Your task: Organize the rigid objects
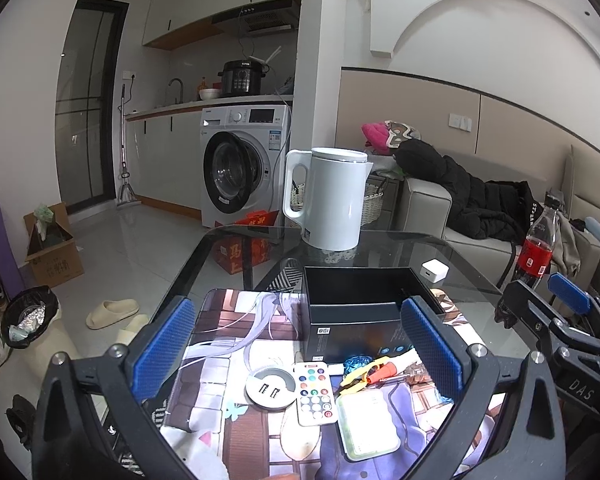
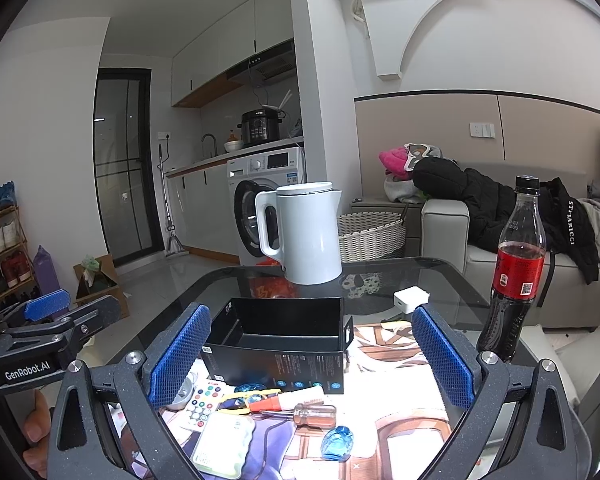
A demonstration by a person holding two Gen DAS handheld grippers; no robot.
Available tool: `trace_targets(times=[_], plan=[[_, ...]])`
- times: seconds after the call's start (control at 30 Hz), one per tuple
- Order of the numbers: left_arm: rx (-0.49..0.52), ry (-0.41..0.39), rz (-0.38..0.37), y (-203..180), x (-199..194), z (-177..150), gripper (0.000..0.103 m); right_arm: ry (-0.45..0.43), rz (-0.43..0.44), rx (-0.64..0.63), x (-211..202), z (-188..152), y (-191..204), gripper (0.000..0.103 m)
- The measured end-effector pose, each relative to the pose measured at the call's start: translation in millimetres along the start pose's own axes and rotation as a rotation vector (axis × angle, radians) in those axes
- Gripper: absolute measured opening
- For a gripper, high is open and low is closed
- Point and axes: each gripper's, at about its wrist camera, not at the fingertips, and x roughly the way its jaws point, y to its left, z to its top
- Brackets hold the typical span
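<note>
Both hand-held grippers hang low over the near edge of the tabletop, side by side: the left hand-held gripper and the right hand-held gripper each stand wide open with nothing between the blue pads. Just beyond their fingers, on the printed mat, lies a loose scatter: a white case nearest, a remote at its 10 o'clock, a round white hub left of that, then a screwdriver, a blue bottle, yellow pliers and a red-tipped tube. At 12 o'clock from the scatter sits the open black box, and its inside looks bare. Farther off stand a white charger, a cola bottle at 2 o'clock, and a kettle. By my reading the sorting has barely started: nothing is boxed, and every small item remains to be picked up.
</note>
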Motion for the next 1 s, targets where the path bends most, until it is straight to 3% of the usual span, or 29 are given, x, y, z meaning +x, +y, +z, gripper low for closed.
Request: trace_targets(times=[0.17, 0.37, 0.57, 0.67, 1.0], plan=[[0.007, 0.018, 0.005, -2.9, 4.2, 3.2, 0.103, 0.002, -0.001, -0.01, 2.8, 0.7, 4.0, 0.102], [-0.011, 0.134, 0.039, 3.4, 25.5, 16.2, 0.103, 0.057, -0.003, -0.024, 18.1, 20.2, -8.4, 0.102], [-0.025, 0.236, 0.011, 18.1, 48.6, 28.3, 0.103, 0.208, 0.012, -0.055, 50.5, 36.5, -17.9, 0.102], [-0.007, 0.303, 0.01, 20.7, 62.8, 28.9, 0.103, 0.259, 0.006, -0.131, 67.0, 39.9, -13.6, 0.102], [0.112, 0.524, 0.027, 12.7, 115.0, 1.3, 0.101, 0.552, 0.022, -0.171, 127.4, 1.9, -19.4, 0.1]])
